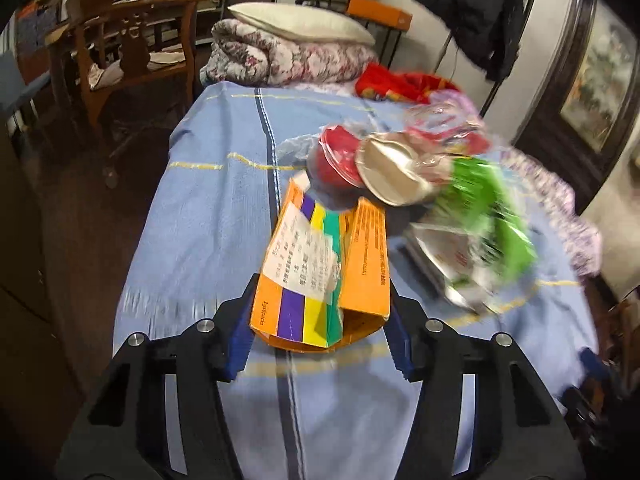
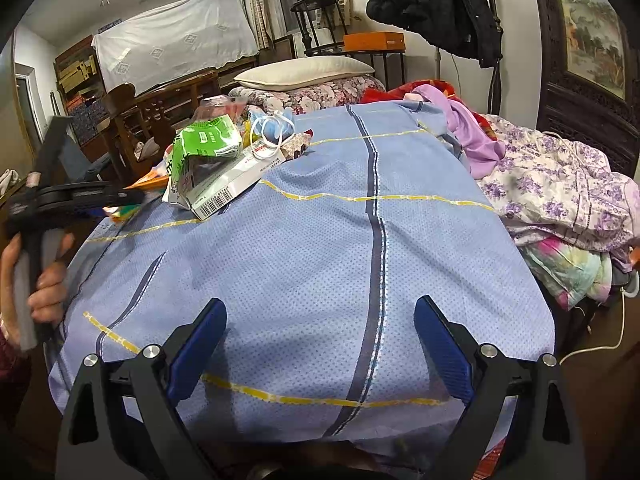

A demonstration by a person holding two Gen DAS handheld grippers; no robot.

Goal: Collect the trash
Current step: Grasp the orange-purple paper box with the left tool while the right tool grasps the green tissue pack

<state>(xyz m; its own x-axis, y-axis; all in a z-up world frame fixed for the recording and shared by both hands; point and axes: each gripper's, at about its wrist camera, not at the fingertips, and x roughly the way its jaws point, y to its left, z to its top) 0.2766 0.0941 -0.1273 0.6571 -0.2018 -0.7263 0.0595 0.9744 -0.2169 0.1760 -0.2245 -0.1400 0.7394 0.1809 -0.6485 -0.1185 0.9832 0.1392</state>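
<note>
Left gripper (image 1: 320, 320) pinches orange carton (image 1: 320, 276); just ahead, red cup (image 1: 336, 160), foil lid (image 1: 392, 172), green wrapper (image 1: 484, 216). Right gripper (image 2: 320, 356) spread, over blue bedspread (image 2: 304, 260).

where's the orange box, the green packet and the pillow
orange box (image 1: 320, 280), left wrist view, on its striped front face between the left claw's fingers
green packet (image 2: 208, 136), right wrist view, on its crumpled top
pillow (image 2: 304, 72), right wrist view, on its middle
</note>
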